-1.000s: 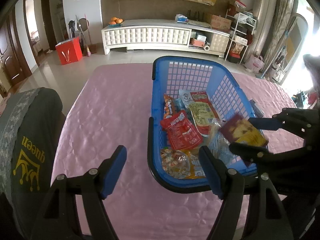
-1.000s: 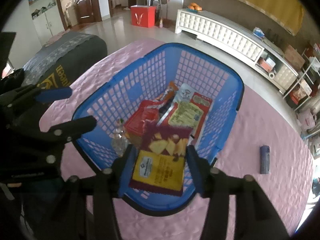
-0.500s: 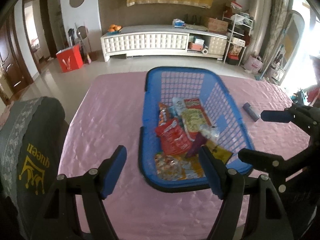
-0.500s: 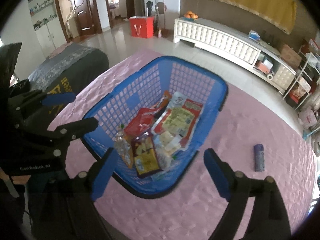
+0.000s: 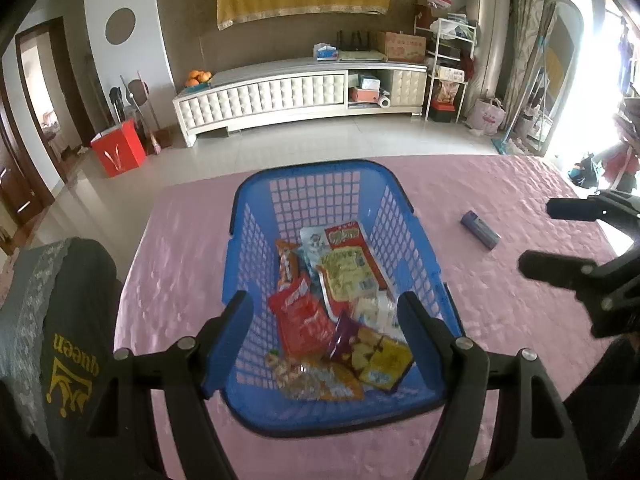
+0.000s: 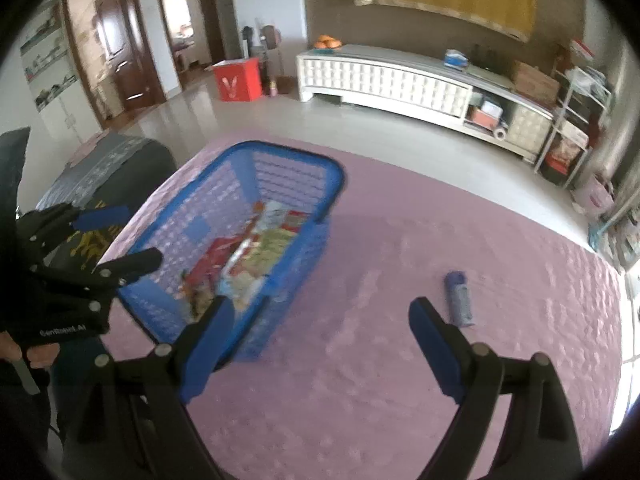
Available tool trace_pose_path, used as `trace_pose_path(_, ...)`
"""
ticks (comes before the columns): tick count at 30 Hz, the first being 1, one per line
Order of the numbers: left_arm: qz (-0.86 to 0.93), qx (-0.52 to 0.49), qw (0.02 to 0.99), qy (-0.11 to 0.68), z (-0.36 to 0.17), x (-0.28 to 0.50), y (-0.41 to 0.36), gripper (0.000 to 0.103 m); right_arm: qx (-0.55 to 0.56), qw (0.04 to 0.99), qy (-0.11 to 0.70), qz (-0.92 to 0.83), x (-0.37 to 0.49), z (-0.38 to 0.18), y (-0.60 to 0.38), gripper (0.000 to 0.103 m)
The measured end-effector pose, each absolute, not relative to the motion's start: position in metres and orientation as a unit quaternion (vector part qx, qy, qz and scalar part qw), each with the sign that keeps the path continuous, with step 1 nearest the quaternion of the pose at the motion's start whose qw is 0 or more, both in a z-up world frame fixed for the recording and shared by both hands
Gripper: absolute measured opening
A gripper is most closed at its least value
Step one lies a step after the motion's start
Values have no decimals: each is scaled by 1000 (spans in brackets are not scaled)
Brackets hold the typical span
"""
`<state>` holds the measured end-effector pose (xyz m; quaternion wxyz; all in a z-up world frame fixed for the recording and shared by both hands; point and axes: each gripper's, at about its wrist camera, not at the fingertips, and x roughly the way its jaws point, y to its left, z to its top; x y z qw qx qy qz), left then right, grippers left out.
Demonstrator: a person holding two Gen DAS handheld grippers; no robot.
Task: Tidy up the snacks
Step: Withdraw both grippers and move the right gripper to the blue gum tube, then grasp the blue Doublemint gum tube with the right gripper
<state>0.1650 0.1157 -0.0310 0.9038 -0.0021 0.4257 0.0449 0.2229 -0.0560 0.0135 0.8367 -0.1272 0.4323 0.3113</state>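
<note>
A blue plastic basket (image 5: pixel 312 166) stands on the pink tablecloth and holds several snack packets. Among them is a maroon-and-yellow bag (image 5: pixel 372 348), lying at its near end. My left gripper (image 5: pixel 324 316) hangs open over the basket's near end with nothing between its fingers. In the right wrist view the basket (image 6: pixel 296 158) lies to the left. There my right gripper (image 6: pixel 320 316) stands wide open and empty above bare cloth beside it. A small blue packet (image 6: pixel 458 298) lies alone on the cloth just right of the right gripper; the same blue packet (image 5: pixel 480 232) shows in the left wrist view.
A dark chair cover (image 5: pixel 60 320) printed "queen" stands at the table's left edge. Across the tiled floor are a long white cabinet (image 5: pixel 280 92), a red bag (image 5: pixel 118 152) and a cluttered shelf rack (image 5: pixel 448 60). The person's hand (image 6: pixel 36 356) grips the left gripper's handle.
The right gripper let go of the maroon-and-yellow bag, which now lies in the basket, opened wide and swung right off the basket. The left gripper drew back and up, still open.
</note>
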Motion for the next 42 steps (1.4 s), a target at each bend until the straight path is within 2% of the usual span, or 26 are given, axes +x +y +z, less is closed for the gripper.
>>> trace_pose_path(5,64,-7,899,433,-36,187,115,73,-119,841,441,290,247,5,-73,92)
trace_pose_path(8,72,-1,889,452,-43,202,116,79,-118,838,451,282,262,-4,-81,92)
trace_pose_path(11,74,1,883,463,-50,215,116,79,-117,836,463,271,281,-17,-88,92)
trace_pose_path(12,74,-3,881,468,-53,220,118,82,-117,835,466,269,286,-20,-90,92)
trace_pose_path(17,92,-6,871,483,-72,245,125,88,-123,826,486,259,311,-46,-100,92)
trace_pose_path(26,86,5,857,509,-104,284,120,88,-129,806,523,247,352,-105,-106,92)
trace_pose_path(28,80,7,857,510,-106,292,116,92,-128,800,532,245,361,-117,-106,92)
trace_pose_path(30,75,-1,852,518,-107,299,114,103,-126,799,537,240,368,-124,-108,92)
trace_pose_path(33,106,23,865,490,-97,304,113,103,-122,798,539,241,374,-131,-109,92)
trace_pose_path(37,86,1,853,515,-105,310,119,103,-134,798,534,244,379,-139,-109,92)
trace_pose_path(39,85,-4,848,523,-107,312,120,103,-136,796,536,246,380,-143,-106,86)
trace_pose_path(41,85,-4,849,522,-105,312,121,103,-150,796,535,240,378,-146,-105,74)
trace_pose_path(42,89,0,849,520,-104,312,121,103,-156,797,533,237,377,-147,-102,62)
